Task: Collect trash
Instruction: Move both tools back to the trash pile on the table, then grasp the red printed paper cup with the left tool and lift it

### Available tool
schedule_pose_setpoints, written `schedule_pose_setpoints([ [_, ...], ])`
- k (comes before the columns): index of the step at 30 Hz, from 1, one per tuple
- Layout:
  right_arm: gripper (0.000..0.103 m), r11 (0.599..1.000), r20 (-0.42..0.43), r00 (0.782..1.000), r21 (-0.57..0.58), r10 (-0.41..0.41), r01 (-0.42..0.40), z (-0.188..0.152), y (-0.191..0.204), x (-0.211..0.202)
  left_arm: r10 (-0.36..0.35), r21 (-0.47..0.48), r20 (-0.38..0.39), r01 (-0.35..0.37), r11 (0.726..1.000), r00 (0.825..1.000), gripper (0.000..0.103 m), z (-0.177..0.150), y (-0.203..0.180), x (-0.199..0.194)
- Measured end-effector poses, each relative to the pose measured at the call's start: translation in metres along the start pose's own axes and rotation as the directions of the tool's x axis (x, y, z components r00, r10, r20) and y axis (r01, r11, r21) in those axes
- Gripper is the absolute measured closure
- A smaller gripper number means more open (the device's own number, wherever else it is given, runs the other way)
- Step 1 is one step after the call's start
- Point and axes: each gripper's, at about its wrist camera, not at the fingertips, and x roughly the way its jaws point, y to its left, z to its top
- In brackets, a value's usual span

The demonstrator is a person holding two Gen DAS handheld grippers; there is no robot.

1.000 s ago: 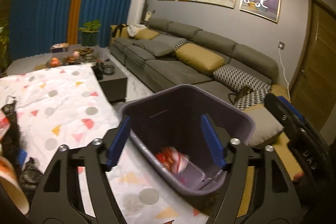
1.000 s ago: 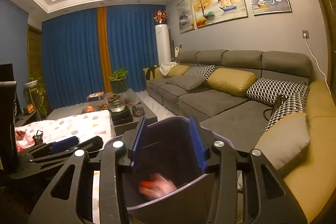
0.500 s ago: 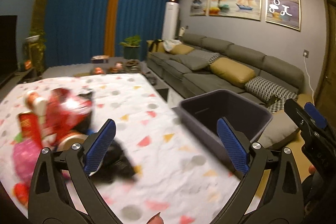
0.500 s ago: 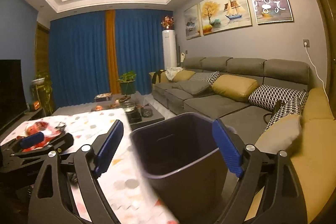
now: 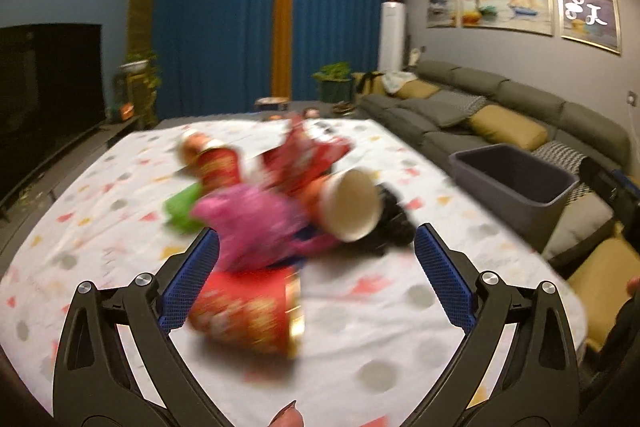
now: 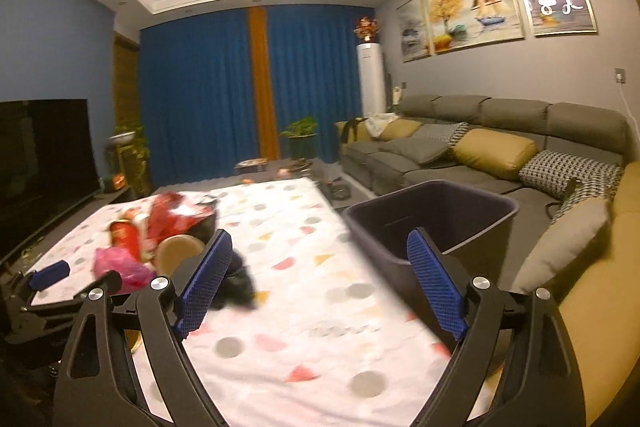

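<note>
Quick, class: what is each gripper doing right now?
Left gripper: open, holding nothing.
Right gripper: open, holding nothing.

Motion blur smears the trash pile [image 5: 280, 195] in the left wrist view, so its wrappers cannot be told apart; the red cup [image 5: 248, 311] nearest the lens shows unreadable print, and the bin's [image 6: 436, 215] bottom stays hidden

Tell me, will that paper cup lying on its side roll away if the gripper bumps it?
Probably. The paper cup lies tipped over, its round rim showing, so a nudge would likely roll it in a curve. It looks light, and thin enough to crush if squeezed. The pink bag beside it might stop it.
</note>
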Motion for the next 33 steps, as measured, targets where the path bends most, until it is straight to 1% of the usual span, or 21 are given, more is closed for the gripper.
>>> schedule_pose_setpoints([
  [4,0.017,0.999,-0.009,0.999,-0.011,0.05,-0.05,-0.005,0.025,-0.002,0.036,-0.022,-0.05,-0.038,0.999,0.998,0.007,-0.013,0.025,0.0],
  [7,0.017,0.997,-0.018,0.997,-0.021,0.078,-0.078,-0.005,0.035,-0.001,0.038,-0.034,-0.077,-0.04,0.999,0.996,0.007,-0.016,0.033,0.005],
  [10,0.017,0.995,-0.026,0.995,-0.036,0.095,-0.095,-0.007,0.046,0.0,0.017,-0.047,-0.108,-0.022,0.999,0.994,0.007,-0.016,0.038,0.013],
  [17,0.017,0.993,-0.043,0.993,-0.043,0.109,-0.111,-0.009,0.051,0.004,0.005,-0.05,-0.173,-0.014,0.999,0.985,0.007,-0.024,0.042,0.028],
  [22,0.017,0.991,-0.058,0.991,-0.051,0.124,-0.127,-0.012,0.056,0.008,-0.029,-0.096,-0.229,0.008,0.995,0.973,0.007,-0.027,0.051,0.04],
  [23,0.017,0.99,-0.06,0.99,-0.051,0.127,-0.13,-0.012,0.057,0.009,-0.036,-0.106,-0.243,0.01,0.994,0.969,0.008,-0.028,0.053,0.043],
  [26,0.017,0.989,-0.067,0.989,-0.052,0.134,-0.138,-0.014,0.061,0.011,-0.052,-0.133,-0.274,0.016,0.991,0.96,0.014,-0.031,0.059,0.049],
  [27,0.017,0.989,-0.071,0.988,-0.054,0.137,-0.141,-0.015,0.064,0.013,-0.057,-0.137,-0.278,0.019,0.99,0.959,0.018,-0.032,0.06,0.05],
  [29,0.017,0.988,-0.078,0.987,-0.057,0.142,-0.146,-0.016,0.067,0.014,-0.063,-0.135,-0.283,0.025,0.991,0.957,0.018,-0.033,0.062,0.05],
  [33,0.017,0.985,-0.094,0.983,-0.068,0.154,-0.161,-0.018,0.076,0.019,-0.072,-0.137,-0.264,0.037,0.99,0.962,0.018,-0.034,0.066,0.046],
])
